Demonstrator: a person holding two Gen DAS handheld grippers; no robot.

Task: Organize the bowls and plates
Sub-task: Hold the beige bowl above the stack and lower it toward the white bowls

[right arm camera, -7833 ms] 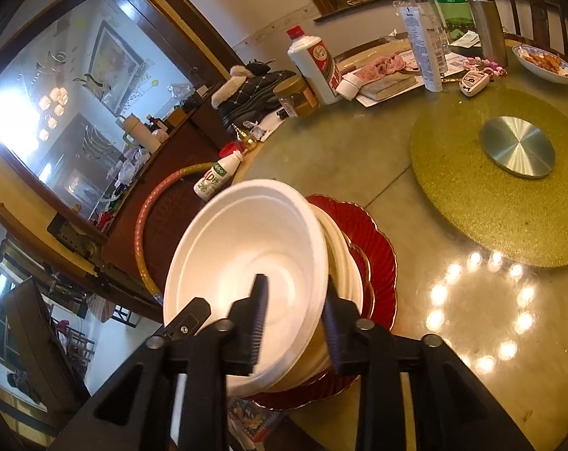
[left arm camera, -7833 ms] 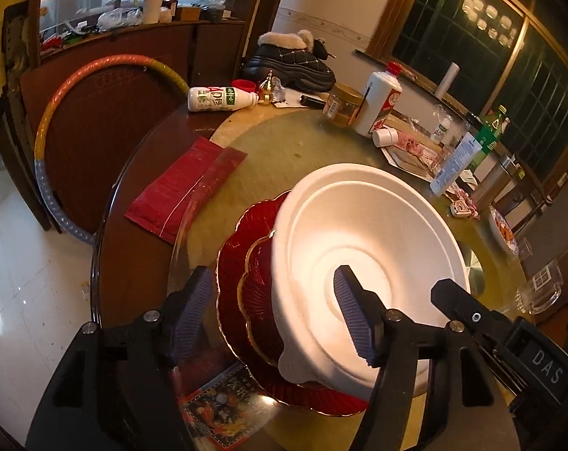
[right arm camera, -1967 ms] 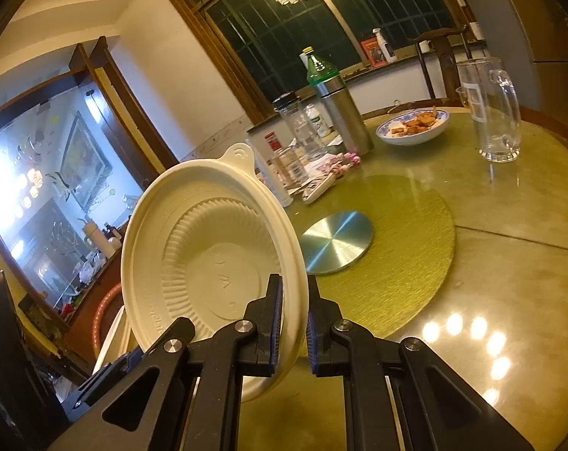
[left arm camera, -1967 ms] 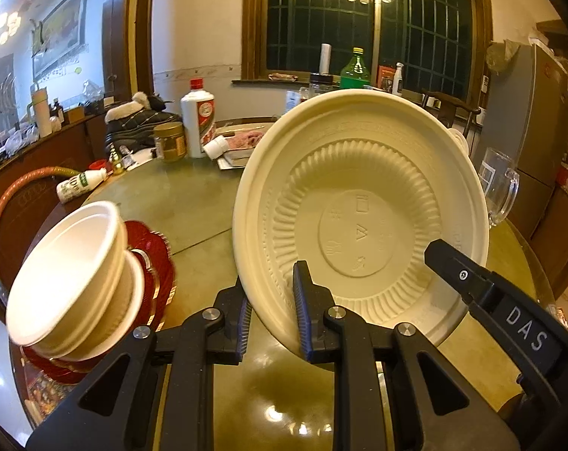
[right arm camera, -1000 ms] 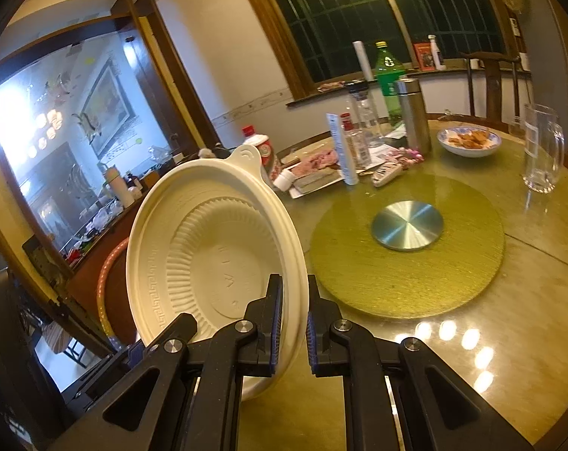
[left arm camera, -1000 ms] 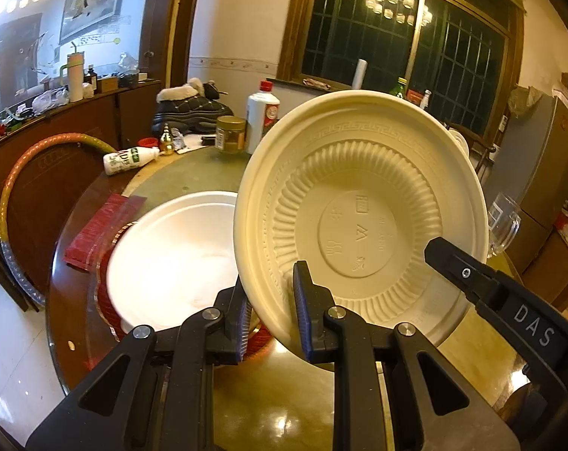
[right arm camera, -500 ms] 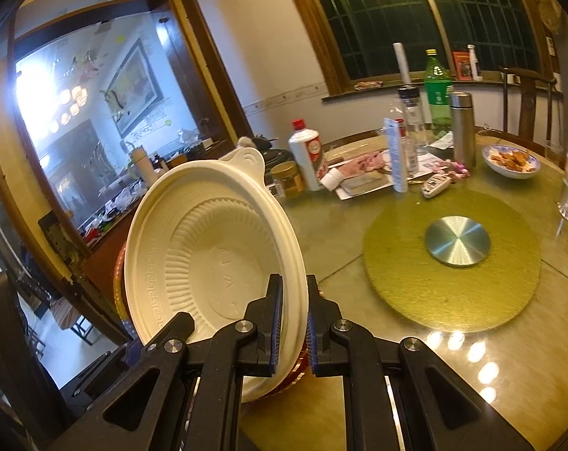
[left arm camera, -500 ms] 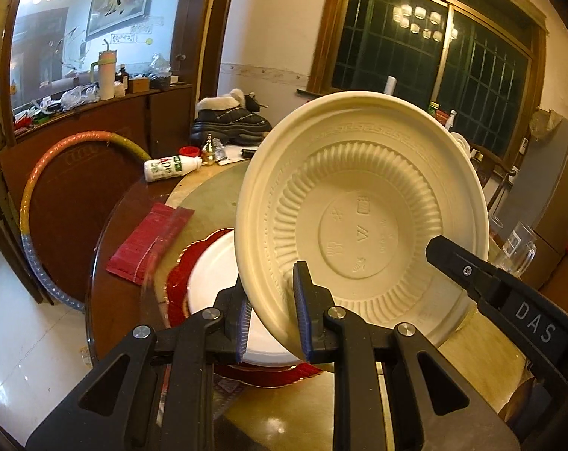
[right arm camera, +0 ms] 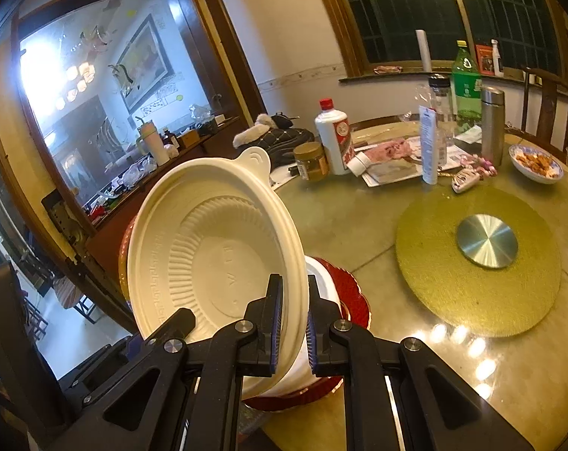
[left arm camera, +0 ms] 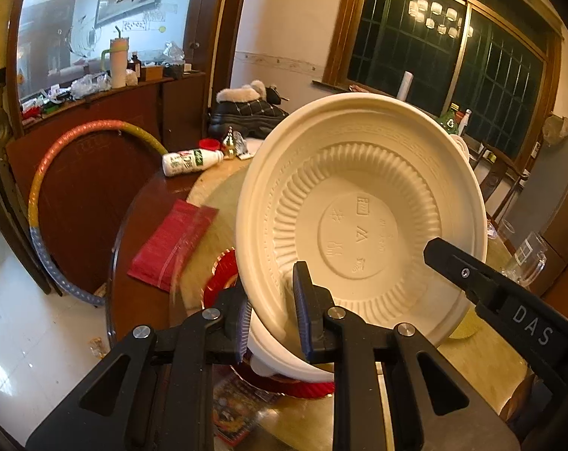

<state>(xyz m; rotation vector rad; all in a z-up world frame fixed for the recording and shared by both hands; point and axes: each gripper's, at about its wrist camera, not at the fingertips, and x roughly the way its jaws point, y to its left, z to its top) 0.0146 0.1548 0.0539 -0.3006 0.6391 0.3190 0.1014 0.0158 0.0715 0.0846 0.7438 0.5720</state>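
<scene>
Pinching the rim of the cream disposable bowl (left arm camera: 362, 225) from both sides: left gripper (left arm camera: 272, 312) and right gripper (right arm camera: 293, 319) each nearly closed on the rim, bowl tilted on edge in the air with its ribbed inside facing the left camera. Just under it, a white bowl (right arm camera: 321, 274) sits on stacked red plates (right arm camera: 353, 300) near the edge of the round table (right arm camera: 359, 218). Gold turntable mat (right arm camera: 471, 285) lies further in, with bottles and jars beyond it.
</scene>
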